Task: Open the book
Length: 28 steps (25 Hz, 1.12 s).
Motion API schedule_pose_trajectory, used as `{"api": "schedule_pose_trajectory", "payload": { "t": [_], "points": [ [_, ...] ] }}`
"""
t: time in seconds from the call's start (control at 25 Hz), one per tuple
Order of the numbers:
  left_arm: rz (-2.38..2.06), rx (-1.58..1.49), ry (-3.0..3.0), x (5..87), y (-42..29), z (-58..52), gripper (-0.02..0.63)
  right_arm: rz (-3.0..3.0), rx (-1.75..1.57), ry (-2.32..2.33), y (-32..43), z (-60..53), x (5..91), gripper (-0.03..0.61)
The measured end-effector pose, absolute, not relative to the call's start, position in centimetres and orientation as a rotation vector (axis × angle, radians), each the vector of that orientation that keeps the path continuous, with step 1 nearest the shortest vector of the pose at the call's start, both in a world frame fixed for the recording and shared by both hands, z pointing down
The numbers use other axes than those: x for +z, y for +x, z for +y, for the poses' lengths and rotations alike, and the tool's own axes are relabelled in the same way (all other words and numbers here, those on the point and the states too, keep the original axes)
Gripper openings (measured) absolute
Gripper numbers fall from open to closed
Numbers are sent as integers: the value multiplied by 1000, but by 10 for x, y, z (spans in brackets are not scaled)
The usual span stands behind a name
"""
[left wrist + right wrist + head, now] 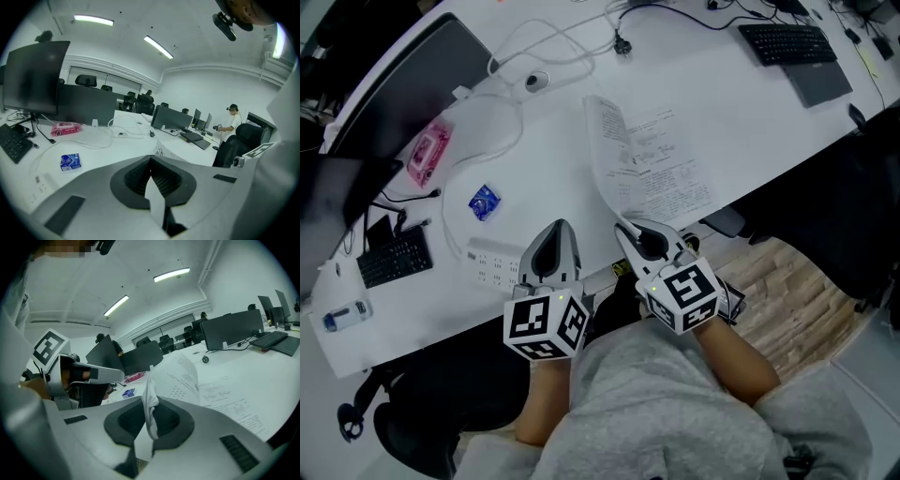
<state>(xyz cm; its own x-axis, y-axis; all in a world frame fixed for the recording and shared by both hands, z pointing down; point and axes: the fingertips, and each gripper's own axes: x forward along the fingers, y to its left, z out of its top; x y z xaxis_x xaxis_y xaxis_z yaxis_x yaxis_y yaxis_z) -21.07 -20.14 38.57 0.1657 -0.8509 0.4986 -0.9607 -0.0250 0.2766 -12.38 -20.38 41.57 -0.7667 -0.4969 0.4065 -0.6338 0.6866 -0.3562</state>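
Finding: right gripper (623,230) clamped shut on a page (602,150) of the book (661,173).
Its other pages lie open on the table (722,94), at 12 o'clock of that gripper; left gripper (555,225) at 9 o'clock, jaws together, empty.

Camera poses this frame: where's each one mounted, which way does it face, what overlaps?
Head view: on the person's head, steeply down at the desk and open book; shows both forearms, left gripper, right gripper.
Left gripper view: on the left gripper, along its jaws across the desk toward monitors.
Right gripper view: on the right gripper, toward the book; jaws pinch a page, left gripper at left.
Shared: all three see the blue packet.
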Motion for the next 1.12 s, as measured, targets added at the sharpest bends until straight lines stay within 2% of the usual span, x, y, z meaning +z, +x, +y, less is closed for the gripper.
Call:
{"api": "schedule_pose_trajectory", "payload": {
  "t": [0.56, 0.68, 0.88, 1.0, 1.12],
  "points": [
    [-1810, 221, 1783, 389, -270, -159, 9, -2467, 678, 695, -199, -170, 501, 48],
    [-1817, 222, 1776, 389, -275, -155, 9, -2396, 773, 656, -209, -167, 519, 117],
    [-1798, 204, 1797, 389, -276, -157, 9, -2317, 858, 614, -213, -164, 526, 153],
    [-1780, 203, 1818, 391, -275, -161, 9, -2310, 956, 562, -216, -158, 521, 221],
    [-1766, 198, 1842, 389, -270, -164, 9, -2322, 997, 565, -213, -155, 514, 234]
  ]
}}
